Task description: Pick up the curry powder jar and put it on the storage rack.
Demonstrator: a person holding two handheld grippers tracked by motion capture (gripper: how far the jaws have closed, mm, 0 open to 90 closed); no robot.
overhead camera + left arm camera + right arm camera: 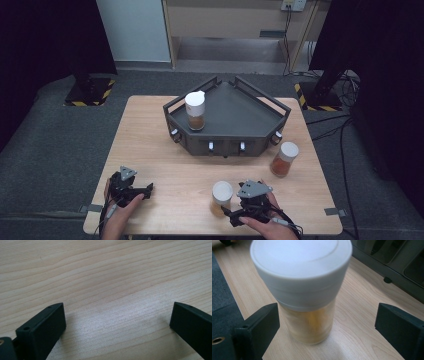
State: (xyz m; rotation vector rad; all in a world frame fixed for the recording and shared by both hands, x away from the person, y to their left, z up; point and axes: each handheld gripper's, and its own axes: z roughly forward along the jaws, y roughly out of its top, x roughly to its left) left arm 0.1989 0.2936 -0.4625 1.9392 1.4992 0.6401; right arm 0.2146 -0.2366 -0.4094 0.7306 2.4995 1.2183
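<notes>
Right tool (327, 322) open astride the white-capped jar (307, 290), upright near the tabletop (165, 165) front edge, pads clear, lined up for gripping. Left tool (117, 322) open, idle over bare wood.

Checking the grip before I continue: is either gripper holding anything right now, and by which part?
Nothing is held. The right gripper has open jaws either side of the near jar, not touching; the left gripper is open over bare table.

Clear plastic jar (308, 322) (matt white lid (299, 267)), pale wood-grain table (105, 277)
</notes>
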